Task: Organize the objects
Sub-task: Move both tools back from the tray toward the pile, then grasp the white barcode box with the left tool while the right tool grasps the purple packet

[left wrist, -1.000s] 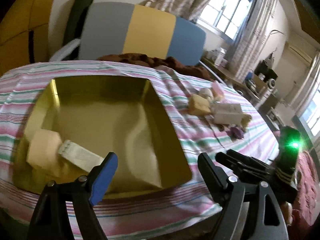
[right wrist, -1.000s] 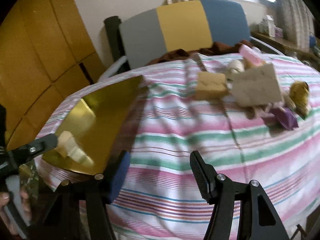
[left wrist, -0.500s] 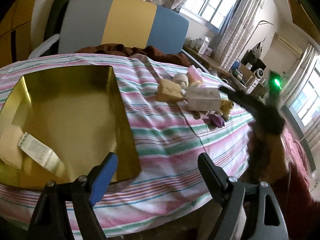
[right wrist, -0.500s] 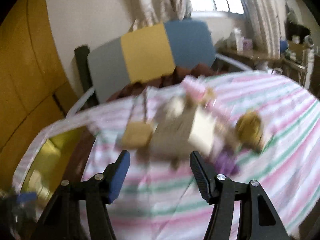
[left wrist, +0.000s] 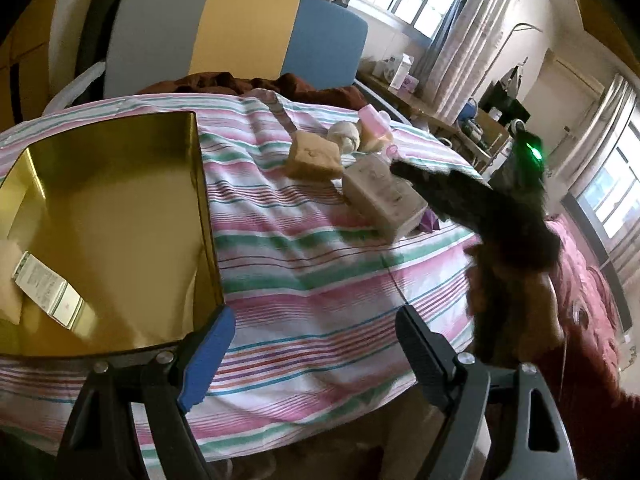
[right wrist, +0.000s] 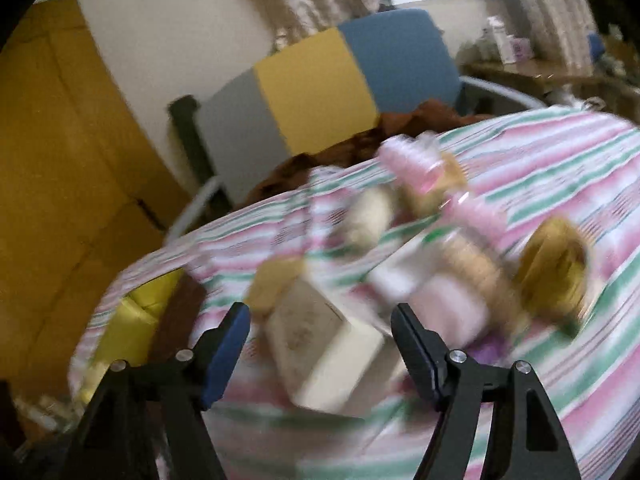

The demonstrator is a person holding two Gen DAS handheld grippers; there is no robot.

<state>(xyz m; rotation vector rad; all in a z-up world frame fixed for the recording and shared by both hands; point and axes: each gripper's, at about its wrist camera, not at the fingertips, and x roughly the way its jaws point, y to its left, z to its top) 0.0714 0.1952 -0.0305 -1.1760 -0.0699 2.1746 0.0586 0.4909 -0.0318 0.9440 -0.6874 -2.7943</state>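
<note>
A gold tray [left wrist: 200, 184] lies on the striped cloth [left wrist: 304, 280] at the left and holds a cream item with a white label [left wrist: 44, 284]. A pile of objects lies further right: a beige box [left wrist: 380, 196], a tan block [left wrist: 314, 156], a cream ball [left wrist: 344, 134] and a pink bottle [left wrist: 374, 122]. My left gripper [left wrist: 312, 344] is open and empty by the tray's near corner. My right gripper [right wrist: 320, 338] is open, its jaws either side of the beige box [right wrist: 324, 348]. It also shows in the left wrist view [left wrist: 472, 200], reaching over the box.
A grey, yellow and blue headboard [left wrist: 240, 36] stands behind the bed, with a brown blanket [left wrist: 256, 84] before it. A yellow-brown round object [right wrist: 556, 276] and a small purple item [right wrist: 488, 354] lie by the pile. Cluttered shelves [left wrist: 472, 120] stand at the right.
My right gripper has swung right and forward, from near the tray up to the beige box. My left gripper has turned right, away from the tray. Both stayed open.
</note>
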